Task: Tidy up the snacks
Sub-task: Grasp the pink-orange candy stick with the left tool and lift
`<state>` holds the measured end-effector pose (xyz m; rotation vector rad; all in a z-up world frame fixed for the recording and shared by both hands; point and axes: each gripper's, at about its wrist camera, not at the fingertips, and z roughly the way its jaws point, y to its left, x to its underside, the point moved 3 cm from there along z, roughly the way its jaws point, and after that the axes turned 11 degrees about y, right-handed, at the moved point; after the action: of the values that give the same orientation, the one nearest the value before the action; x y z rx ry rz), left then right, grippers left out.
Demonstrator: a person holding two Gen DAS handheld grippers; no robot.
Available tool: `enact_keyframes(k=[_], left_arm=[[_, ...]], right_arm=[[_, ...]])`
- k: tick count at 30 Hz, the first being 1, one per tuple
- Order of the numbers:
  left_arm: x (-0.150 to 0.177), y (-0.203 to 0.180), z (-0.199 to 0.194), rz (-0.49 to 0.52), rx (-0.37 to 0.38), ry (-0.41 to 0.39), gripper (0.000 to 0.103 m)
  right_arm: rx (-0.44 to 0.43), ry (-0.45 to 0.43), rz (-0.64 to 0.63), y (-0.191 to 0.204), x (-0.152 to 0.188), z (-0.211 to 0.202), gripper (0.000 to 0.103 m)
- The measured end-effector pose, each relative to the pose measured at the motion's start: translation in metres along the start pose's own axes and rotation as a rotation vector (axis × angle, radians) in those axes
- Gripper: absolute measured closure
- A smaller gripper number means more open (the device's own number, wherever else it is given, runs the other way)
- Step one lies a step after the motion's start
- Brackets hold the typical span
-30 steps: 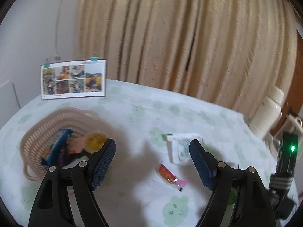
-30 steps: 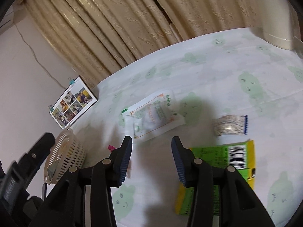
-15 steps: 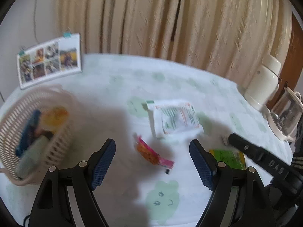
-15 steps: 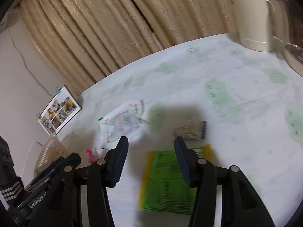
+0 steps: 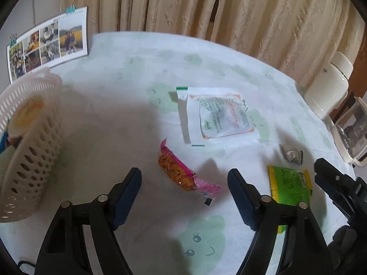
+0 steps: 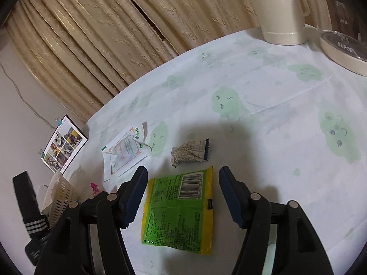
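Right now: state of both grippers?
Left gripper: open, empty, over the pink snack packet.
Right gripper: open, empty, over the green snack packet.

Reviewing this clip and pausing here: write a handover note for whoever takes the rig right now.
Left gripper: open, empty, lined up over the pink snack packet.
Right gripper: open, empty, over the green packet.
Done: basket at the left holds some snacks already.
Left on the tablecloth: pink snack packet, green packet, white sachet, small checked wrapper. Each needs moving into the basket.
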<state>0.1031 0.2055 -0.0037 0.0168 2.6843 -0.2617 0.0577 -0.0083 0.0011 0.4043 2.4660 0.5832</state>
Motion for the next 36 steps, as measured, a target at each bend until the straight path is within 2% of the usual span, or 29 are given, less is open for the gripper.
enact_keyframes(k=[4, 6, 8, 12, 13, 14, 26, 36], left_arm=[[-0.003, -0.001, 0.002, 0.004, -0.018, -0.013, 0.029], [-0.004, -0.002, 0.003, 0.017, -0.038, -0.017, 0.035], [-0.003, -0.003, 0.002, 0.031, -0.058, -0.023, 0.053], [-0.004, -0.003, 0.001, 0.038, -0.059, -0.022, 0.069], [-0.004, -0.003, 0.001, 0.040, -0.056, -0.021, 0.077], [-0.003, -0.003, 0.000, 0.041, -0.049, -0.019, 0.079], [-0.003, 0.001, -0.025, 0.039, 0.020, -0.063, 0.083], [-0.003, 0.000, -0.021, 0.035, 0.005, -0.048, 0.083]], right_arm=[[-0.009, 0.008, -0.005, 0.001, 0.001, 0.000, 0.041], [-0.012, 0.012, -0.006, 0.001, 0.001, -0.001, 0.041], [-0.011, 0.012, -0.006, 0.000, 0.001, -0.001, 0.041], [-0.005, 0.015, 0.004, -0.002, 0.001, -0.001, 0.041], [-0.004, 0.017, 0.005, -0.002, 0.001, -0.001, 0.041], [-0.003, 0.019, 0.005, -0.002, 0.001, -0.001, 0.041], [-0.001, 0.038, -0.001, -0.002, 0.002, 0.003, 0.041], [0.004, 0.047, 0.001, -0.003, 0.003, 0.006, 0.040]])
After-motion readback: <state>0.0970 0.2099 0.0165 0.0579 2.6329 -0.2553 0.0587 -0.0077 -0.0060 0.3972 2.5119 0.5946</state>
